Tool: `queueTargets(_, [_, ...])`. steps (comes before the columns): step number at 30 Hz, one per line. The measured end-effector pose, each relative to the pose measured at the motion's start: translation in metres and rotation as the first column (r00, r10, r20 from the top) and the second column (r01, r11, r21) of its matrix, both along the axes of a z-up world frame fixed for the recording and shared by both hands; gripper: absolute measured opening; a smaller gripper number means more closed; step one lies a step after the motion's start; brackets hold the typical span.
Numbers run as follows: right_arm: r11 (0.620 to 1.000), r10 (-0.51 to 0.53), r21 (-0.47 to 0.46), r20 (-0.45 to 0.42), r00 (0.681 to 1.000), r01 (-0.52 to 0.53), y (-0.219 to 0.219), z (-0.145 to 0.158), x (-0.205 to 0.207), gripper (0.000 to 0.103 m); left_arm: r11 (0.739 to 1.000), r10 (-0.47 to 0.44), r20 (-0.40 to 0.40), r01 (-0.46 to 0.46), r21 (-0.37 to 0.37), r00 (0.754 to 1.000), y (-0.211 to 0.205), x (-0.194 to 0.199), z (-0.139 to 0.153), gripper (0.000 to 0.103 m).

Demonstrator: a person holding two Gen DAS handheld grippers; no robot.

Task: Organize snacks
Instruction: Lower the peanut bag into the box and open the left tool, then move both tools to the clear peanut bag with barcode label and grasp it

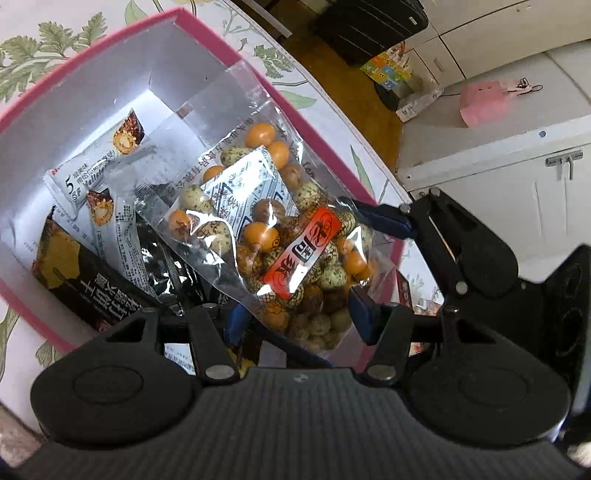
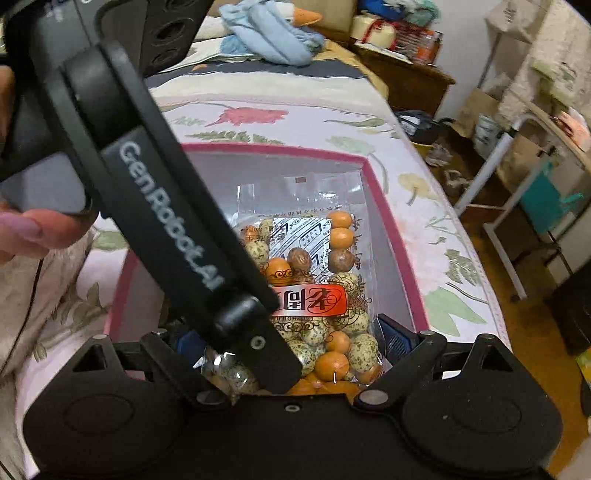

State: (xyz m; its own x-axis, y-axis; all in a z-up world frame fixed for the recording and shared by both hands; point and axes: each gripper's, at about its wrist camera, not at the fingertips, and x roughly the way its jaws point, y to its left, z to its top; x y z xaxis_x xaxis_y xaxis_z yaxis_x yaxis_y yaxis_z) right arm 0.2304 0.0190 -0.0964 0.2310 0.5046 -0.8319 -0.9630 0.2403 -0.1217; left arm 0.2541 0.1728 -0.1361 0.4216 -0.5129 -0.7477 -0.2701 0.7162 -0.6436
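A clear bag of orange and speckled coated nuts (image 1: pixel 291 236) with a red label lies in the pink-rimmed box (image 1: pixel 110 48), on top of a white snack pack (image 1: pixel 99 181) and a black snack pack (image 1: pixel 92 284). My left gripper (image 1: pixel 295 317) is open, its blue pads on either side of the bag's lower end. My right gripper (image 2: pixel 288 343) is also open around the same bag (image 2: pixel 325 280) inside the box (image 2: pixel 388 221). The right gripper's finger (image 1: pixel 384 218) shows in the left wrist view. The left gripper's body (image 2: pixel 177 229) crosses the right wrist view.
The box sits on a floral tablecloth (image 2: pixel 295 114). White cabinets (image 1: pixel 498 177) and a pink item (image 1: pixel 480 103) stand beyond the table. A blue cloth toy (image 2: pixel 273 33), a wooden cabinet (image 2: pixel 413 77) and a white rack (image 2: pixel 509 206) are on the far side.
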Motion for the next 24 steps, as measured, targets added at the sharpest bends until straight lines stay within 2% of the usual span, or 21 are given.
queueTargets(5, [0.996, 0.051, -0.073, 0.025, 0.998, -0.049, 0.008, -0.021, 0.004, 0.095, 0.995, -0.048, -0.025, 0.05, 0.089, 0.999, -0.021, 0.004, -0.012, 0.054])
queueTargets(8, [0.99, 0.022, -0.139, 0.027, 0.999, -0.018, 0.011, -0.027, 0.006, 0.095, 0.986, -0.069, -0.012, 0.07, 0.153, 0.998, -0.031, 0.003, -0.01, 0.057])
queueTargets(9, [0.991, 0.004, -0.136, 0.027, 1.0, -0.001, 0.009, -0.023, 0.007, 0.094, 0.982, -0.071, 0.005, 0.069, 0.175, 0.997, -0.034, 0.0, -0.006, 0.057])
queueTargets(13, [0.996, -0.073, -0.052, 0.084, 0.994, 0.078, -0.012, 0.007, -0.005, 0.094, 0.962, -0.082, 0.087, 0.056, 0.267, 0.993, -0.038, -0.011, 0.022, 0.063])
queueTargets(15, [0.992, -0.127, -0.014, 0.091, 0.988, 0.129, -0.024, 0.021, -0.01, 0.094, 0.96, -0.093, 0.128, 0.054, 0.276, 0.987, -0.039, -0.018, 0.036, 0.064])
queueTargets(21, [0.958, -0.285, 0.062, 0.077, 0.956, 0.28, -0.08, 0.055, -0.053, 0.094, 0.938, -0.17, 0.173, 0.105, 0.331, 0.97, -0.055, -0.046, 0.069, 0.064])
queueTargets(24, [0.92, -0.381, 0.113, 0.027, 0.924, 0.375, -0.11, 0.074, -0.071, 0.094, 0.926, -0.225, 0.193, 0.148, 0.346, 0.955, -0.066, -0.061, 0.085, 0.064])
